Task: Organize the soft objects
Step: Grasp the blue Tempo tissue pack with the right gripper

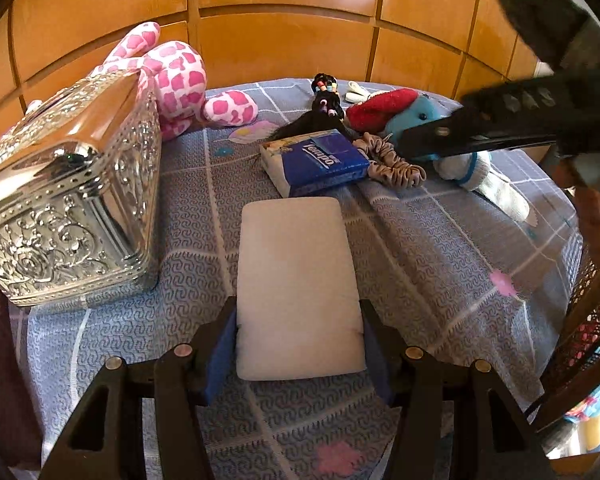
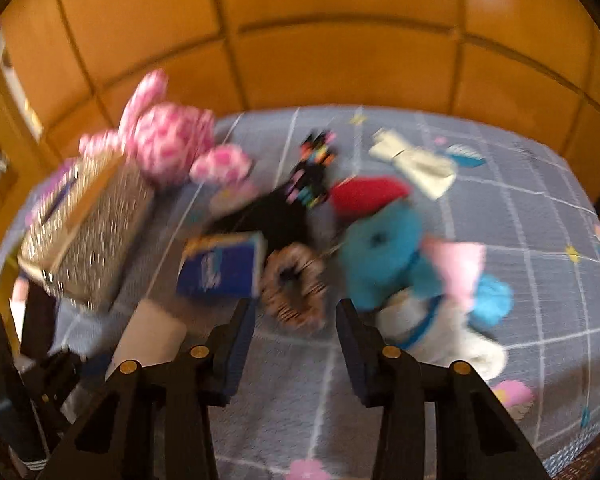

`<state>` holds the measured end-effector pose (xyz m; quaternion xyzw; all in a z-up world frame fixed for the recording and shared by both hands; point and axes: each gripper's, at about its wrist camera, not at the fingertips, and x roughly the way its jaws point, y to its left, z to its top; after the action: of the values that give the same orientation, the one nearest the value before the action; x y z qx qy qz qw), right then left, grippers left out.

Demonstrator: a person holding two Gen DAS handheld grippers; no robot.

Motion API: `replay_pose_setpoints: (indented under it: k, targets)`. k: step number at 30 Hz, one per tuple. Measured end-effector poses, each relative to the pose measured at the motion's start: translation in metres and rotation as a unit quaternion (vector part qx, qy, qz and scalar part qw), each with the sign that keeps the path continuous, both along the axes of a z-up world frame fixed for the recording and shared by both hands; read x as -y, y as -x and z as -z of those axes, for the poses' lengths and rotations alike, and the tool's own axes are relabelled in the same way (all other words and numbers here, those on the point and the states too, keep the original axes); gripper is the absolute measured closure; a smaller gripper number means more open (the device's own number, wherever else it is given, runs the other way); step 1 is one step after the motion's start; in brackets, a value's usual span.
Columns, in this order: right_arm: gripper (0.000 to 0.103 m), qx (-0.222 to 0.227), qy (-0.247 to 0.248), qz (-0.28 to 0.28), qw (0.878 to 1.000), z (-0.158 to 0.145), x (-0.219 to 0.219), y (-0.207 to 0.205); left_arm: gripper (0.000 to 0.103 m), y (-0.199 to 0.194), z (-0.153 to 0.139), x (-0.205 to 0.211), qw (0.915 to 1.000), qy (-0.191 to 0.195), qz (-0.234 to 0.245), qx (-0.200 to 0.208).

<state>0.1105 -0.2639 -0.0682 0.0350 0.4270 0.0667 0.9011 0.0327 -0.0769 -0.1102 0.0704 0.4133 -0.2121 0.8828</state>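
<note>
Between the blue-padded fingers of the left gripper (image 1: pixel 300 344), left wrist view, sits a white rectangular foam pad (image 1: pixel 298 288), pinched at its near end and lying lengthwise on the blue-grey patterned bedspread (image 1: pixel 440 248). To the left stands an embossed silver metal box (image 1: pixel 66 200), with a pink-and-white spotted plush toy (image 1: pixel 172 80) behind it against the wooden panelled wall (image 1: pixel 284 28). Beyond the pad lies a blue pack of Tempo tissues (image 1: pixel 316 160); touching its right edge is a beige fabric scrunchie (image 1: pixel 392 160), and behind it a black hairpiece with coloured beads (image 1: pixel 324 108). A blue plush toy with a red cap (image 1: pixel 400 114) lies farther right, partly hidden by the dark body of the right gripper (image 1: pixel 420 142), whose finger state cannot be told here.

Right wrist view, blurred by motion: the right gripper (image 2: pixel 296 316) stands with fingers apart and nothing between them, just before the scrunchie (image 2: pixel 294 296). The tissue pack (image 2: pixel 220 266) lies to the left, the blue plush (image 2: pixel 384 248) to the right, the silver box (image 2: pixel 84 232) and pink plush (image 2: pixel 168 148) at far left. The white pad (image 2: pixel 152 336) shows at lower left.
</note>
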Motion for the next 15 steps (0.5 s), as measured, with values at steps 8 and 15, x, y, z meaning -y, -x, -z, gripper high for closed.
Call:
replay_pose_setpoints:
  k: [8,15]
  targets:
    - [0.030,-0.031,-0.031,-0.035,0.998,0.004,-0.043,-0.031,0.046,0.003,-0.001,-0.004,0.9999,0.011,0.001,-0.001]
    - [0.019,-0.056,0.022,-0.040,0.997,0.010,-0.072,-0.061,0.047,0.005,-0.001,-0.009,0.9998,0.022,0.002,-0.003]
